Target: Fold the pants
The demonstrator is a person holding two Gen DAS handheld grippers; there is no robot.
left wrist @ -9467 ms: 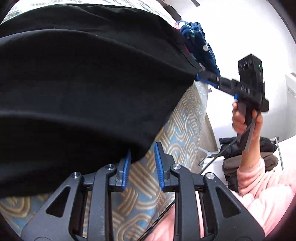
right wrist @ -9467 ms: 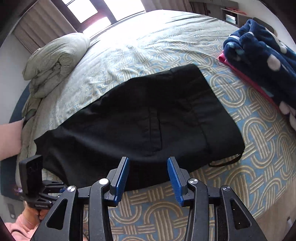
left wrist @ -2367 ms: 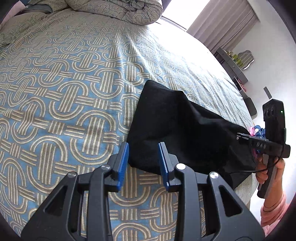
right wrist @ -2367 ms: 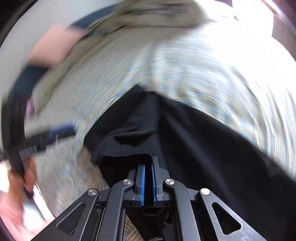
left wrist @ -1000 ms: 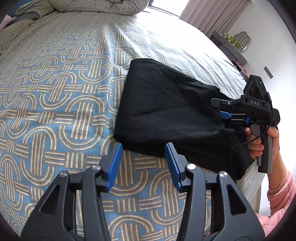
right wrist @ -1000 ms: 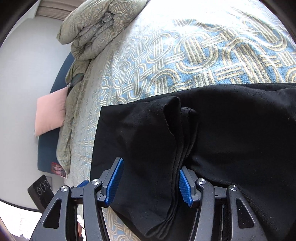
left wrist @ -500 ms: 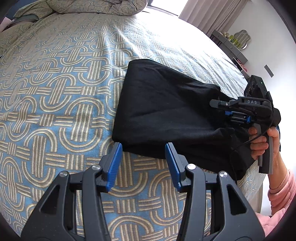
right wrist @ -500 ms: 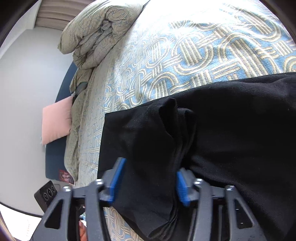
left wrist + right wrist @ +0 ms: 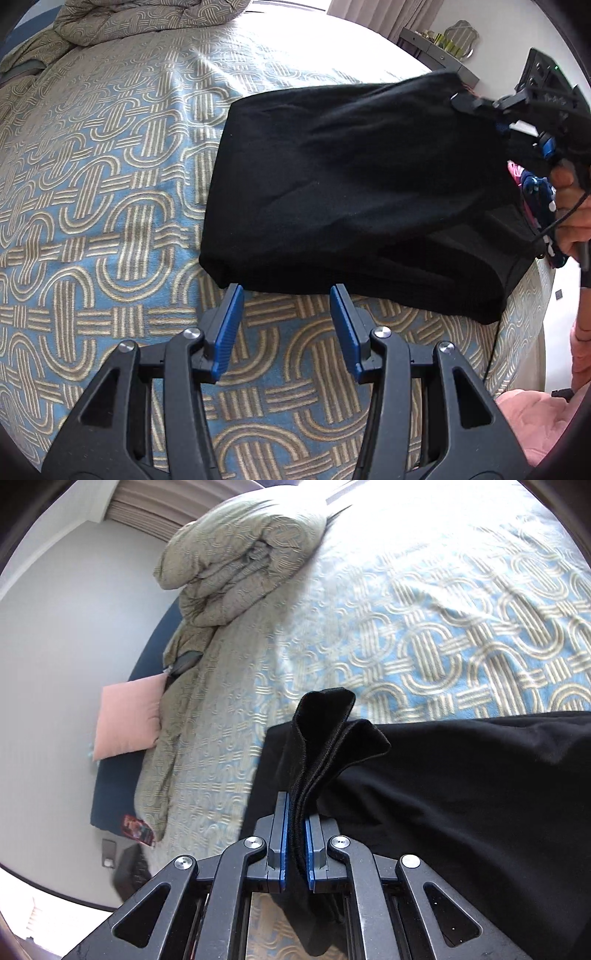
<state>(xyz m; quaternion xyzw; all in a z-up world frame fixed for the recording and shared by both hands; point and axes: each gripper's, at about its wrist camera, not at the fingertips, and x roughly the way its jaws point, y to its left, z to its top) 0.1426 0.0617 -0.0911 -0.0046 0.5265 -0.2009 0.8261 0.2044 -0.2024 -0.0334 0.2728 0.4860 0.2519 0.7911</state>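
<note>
The black pants (image 9: 351, 177) are lying folded into a thick stack on the bed (image 9: 92, 177), near its edge, over the blue bedspread with its tan looping pattern. In the left wrist view they are filling the area from 12 to 3 o'clock.

The right hand-held gripper (image 9: 294, 834) is clenching a bunched edge of the pants: in its own view several layers of black cloth are standing pinched between the blue pads (image 9: 282, 840) and fanning out above them toward 12 o'clock. In the left wrist view that same hand-held gripper (image 9: 506, 122) is sitting at about 2 o'clock, and the corner it is gripping is raised off the bedspread while the rest of the stack is resting flat. A hand (image 9: 572, 210) is gripping its handle, with a pink sleeve (image 9: 535, 417) below at 4 o'clock.

The left hand-held gripper (image 9: 286, 325) is hanging released, its jaws apart with nothing between them, just short of the near folded edge of the pants, tips pointing toward 12 o'clock.

A rolled duvet (image 9: 240, 550) is lying at the head of the bed, at 11 o'clock in the right wrist view, and a pink pillow (image 9: 127, 716) is at 9 o'clock beside the bed.
</note>
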